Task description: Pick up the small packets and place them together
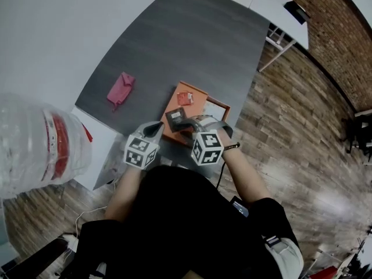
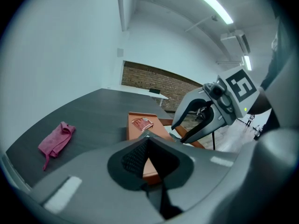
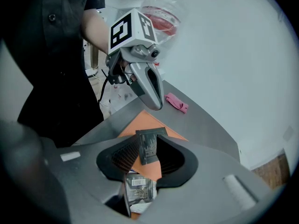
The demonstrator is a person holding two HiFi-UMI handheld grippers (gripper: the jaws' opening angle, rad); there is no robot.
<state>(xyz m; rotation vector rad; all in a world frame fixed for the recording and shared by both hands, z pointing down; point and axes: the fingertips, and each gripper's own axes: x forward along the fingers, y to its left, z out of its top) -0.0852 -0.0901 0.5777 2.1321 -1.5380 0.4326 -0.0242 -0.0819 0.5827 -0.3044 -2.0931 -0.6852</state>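
On the dark grey surface (image 1: pixel 174 39) sits an orange tray (image 2: pixel 133 129), and both grippers hang over its near end. The right gripper (image 3: pixel 148 138) points steeply down with its fingers apart. A dark packet (image 3: pixel 148 147) with small print stands on edge between them, leaning at the ribbed pad on the left of that view, with a clear gap to the other pad, so nothing is clamped. Lower in the same gap, nearer the camera, lies a second packet (image 3: pixel 138 189), silvery with a barcode label, with orange tray showing beneath it. The left gripper (image 2: pixel 148 141) is just beside the right one, and its fingers meet at the tips with nothing between them; only the tray shows through the opening behind the tips. A red packet (image 1: pixel 185 99) lies flat toward the far end of the tray, apart from the two packets under the right gripper. A crumpled pink cloth (image 1: pixel 120 89) rests on the surface well to the left of the tray. A large clear water bottle (image 1: pixel 40 144) with a red label fills the left edge of the head view, and wooden floor (image 1: pixel 302 138) lies to the right of the surface
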